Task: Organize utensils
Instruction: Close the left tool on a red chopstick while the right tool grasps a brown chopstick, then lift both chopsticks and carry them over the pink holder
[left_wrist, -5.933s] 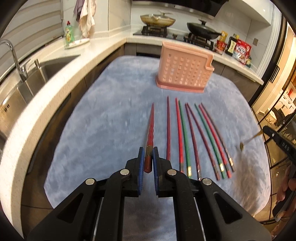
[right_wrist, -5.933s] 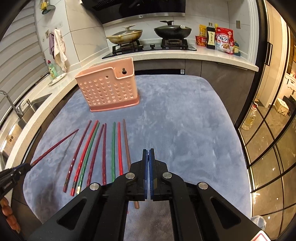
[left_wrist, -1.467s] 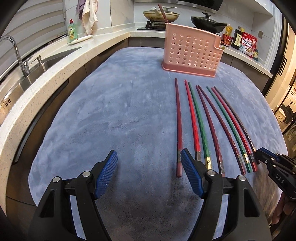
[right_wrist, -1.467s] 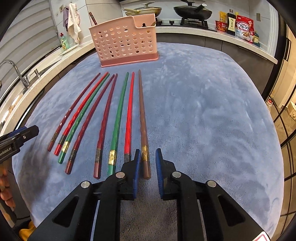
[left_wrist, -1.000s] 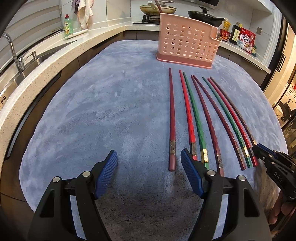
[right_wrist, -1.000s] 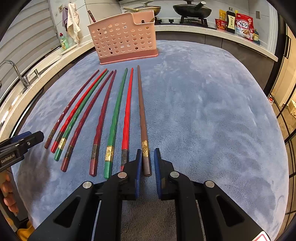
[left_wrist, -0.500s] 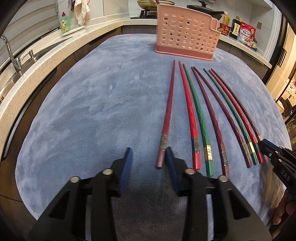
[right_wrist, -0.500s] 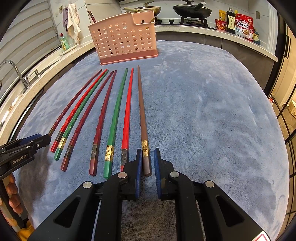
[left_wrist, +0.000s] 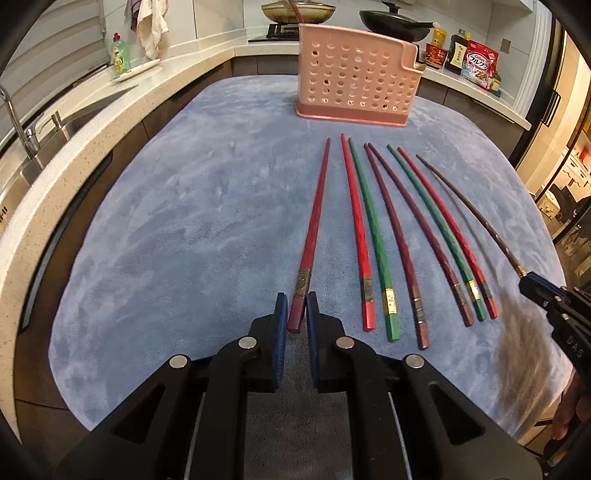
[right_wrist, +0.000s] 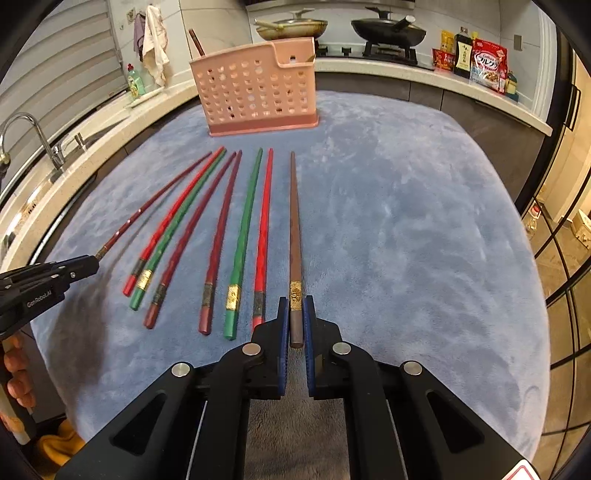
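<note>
My left gripper (left_wrist: 296, 308) has its jaws closing, and the pads press on the thick end of a dark red chopstick (left_wrist: 314, 221), the leftmost of the row. My right gripper (right_wrist: 295, 308) is also closing its jaws on the butt of a brown chopstick (right_wrist: 294, 229), which is lifted slightly off the blue-grey mat (right_wrist: 406, 221). Several red, green and maroon chopsticks (left_wrist: 373, 229) lie side by side between the two. A pink perforated holder (left_wrist: 354, 88) stands upright beyond them, with one chopstick (right_wrist: 195, 42) sticking out of it.
A sink and tap (left_wrist: 14, 118) run along the counter to the left of the mat. Behind the holder is a stove with pans (right_wrist: 388, 26), with food packets (right_wrist: 487, 62) to its right. A person's fingers (right_wrist: 14, 369) show at the left edge.
My left gripper's jaws have come together from wide open onto the dark red chopstick's end. My right gripper has risen a little, lifting the brown chopstick's end.
</note>
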